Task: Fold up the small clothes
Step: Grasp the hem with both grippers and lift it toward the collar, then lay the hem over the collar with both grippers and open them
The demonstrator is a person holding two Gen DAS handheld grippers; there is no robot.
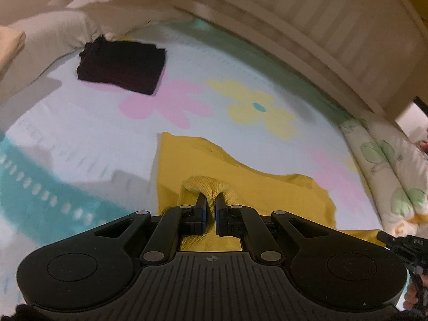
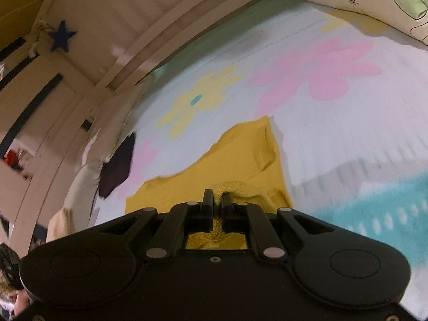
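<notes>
Yellow knit garment [image 1: 254, 187] edge pinched in both clenched grippers [image 1: 211, 199] [image 2: 217, 196], open bedspread [image 1: 214, 61] beyond.

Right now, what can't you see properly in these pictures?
- Yellow garment: near part hidden behind the left claw, left wrist view.
- Black folded cloth: blurred, shape unclear, right wrist view.
- Right claw: pinched yellow fabric mostly hidden by its body.

A flowered blanket [image 1: 240, 61] is filling the middle of both views, pink and yellow blooms and a teal band showing. A cream headboard [image 1: 334, 26] is curving across the top. A leaf-print pillow [image 1: 388, 165] is lying at the right edge of the left view. A blue star [image 2: 62, 36] is hanging at the upper left of the right view.
</notes>
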